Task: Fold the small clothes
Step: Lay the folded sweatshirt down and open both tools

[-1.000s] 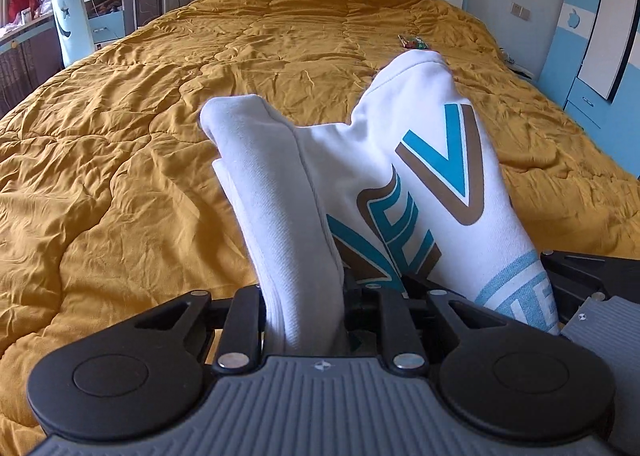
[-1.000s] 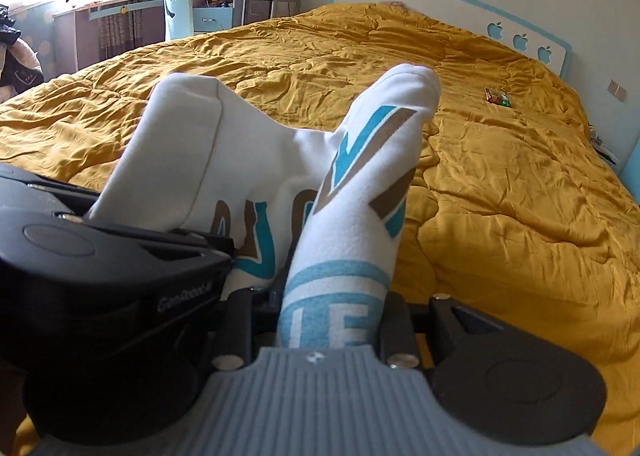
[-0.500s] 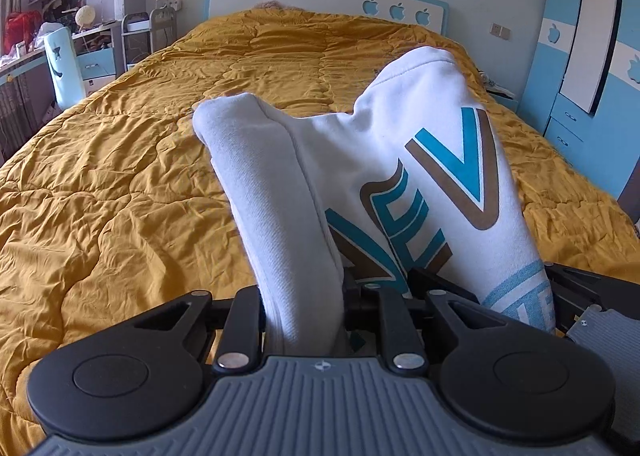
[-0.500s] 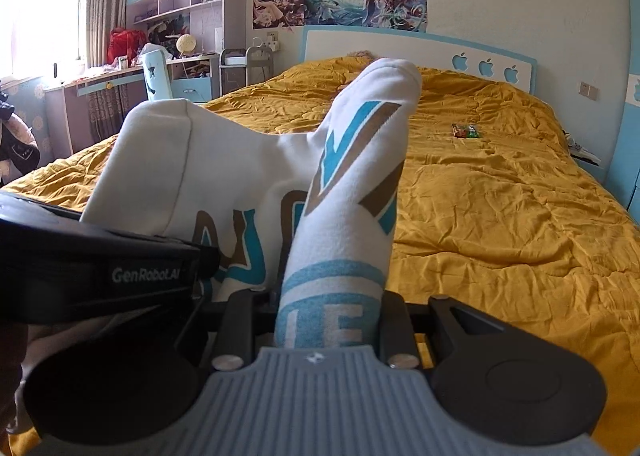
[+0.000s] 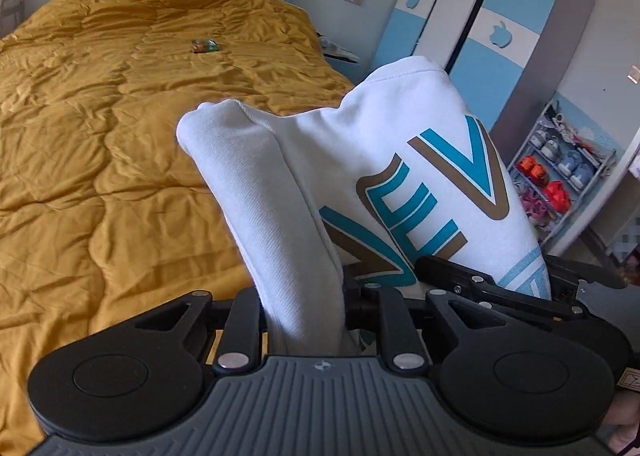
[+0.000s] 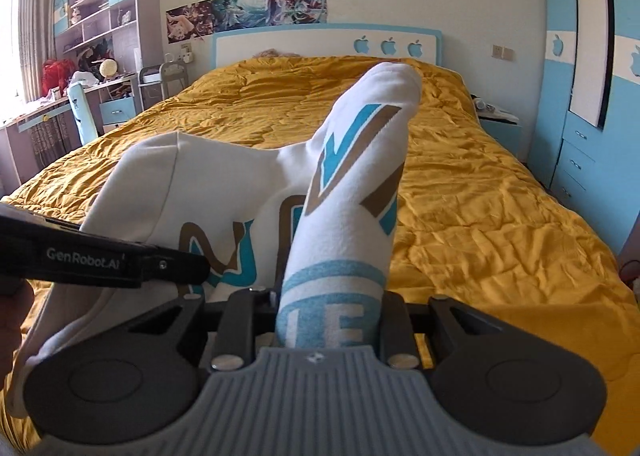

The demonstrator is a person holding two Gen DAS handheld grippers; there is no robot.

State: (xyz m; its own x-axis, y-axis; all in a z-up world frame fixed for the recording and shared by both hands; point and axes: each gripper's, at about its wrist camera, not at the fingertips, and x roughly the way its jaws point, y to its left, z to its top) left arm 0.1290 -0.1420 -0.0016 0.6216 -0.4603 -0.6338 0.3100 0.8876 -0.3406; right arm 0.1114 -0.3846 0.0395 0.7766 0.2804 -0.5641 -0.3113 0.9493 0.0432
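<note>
Now I hold one white garment [image 5: 420,143] with both of my claws, and it is lifted in the air above the yellow quilt [image 5: 100,135] of the bed. My left claw [image 5: 304,312] is closed on a bunched fold of the plain white cloth; the cloth fills the narrow gap between the two fingers and stands up out of it like a thick roll. My right claw [image 6: 332,320] is closed in the same way on another fold, the one that carries a pale blue band with white letters. Its fingers press this fold from both sides, so the jaws are only a little apart, as wide as the cloth is thick.

Between the two folds the garment hangs in a shallow curve, and big blue and brown printed letters show on this part. The two claws are near each other: in the left view the right claw is just beside, at the right edge, with the printed fold in it; in the right view the black side of the left claw crosses the left edge.

On the quilt, well apart from the garment, lies a small coloured object [image 5: 205,45]. I cannot tell what it is. A blue and white headboard [image 6: 320,43] with apple shapes stands at the far end of the bed.
</note>
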